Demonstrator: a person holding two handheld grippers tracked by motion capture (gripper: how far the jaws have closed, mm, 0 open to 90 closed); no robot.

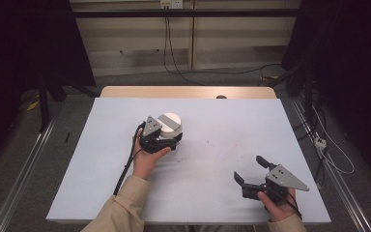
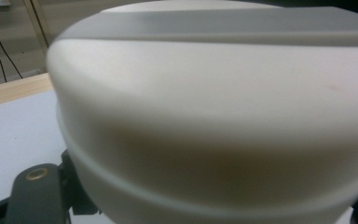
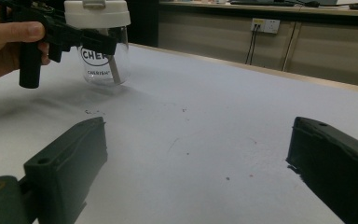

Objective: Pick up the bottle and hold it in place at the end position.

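Observation:
A clear jar (image 3: 98, 65) with black lettering and a white lid (image 1: 170, 122) stands upright on the pale mat (image 1: 222, 125), left of centre. My left gripper (image 1: 173, 138) has its black jaws on either side of the jar just under the lid, shut on it, with a hand behind. Close up in the left gripper view, the white lid (image 2: 214, 93) with its grey band looms large, and one jaw shows at the lower left. My right gripper (image 1: 249, 167) rests low at the front right, open; its jaws stand wide apart over bare mat (image 3: 200, 140).
A wooden table edge (image 1: 188, 92) runs along the back of the mat. Cables (image 1: 174, 63) lie on the floor beyond it, below a wall socket (image 3: 265, 24). Metal rails (image 1: 24, 164) flank the table. Small dark specks (image 3: 93, 112) dot the mat near the jar.

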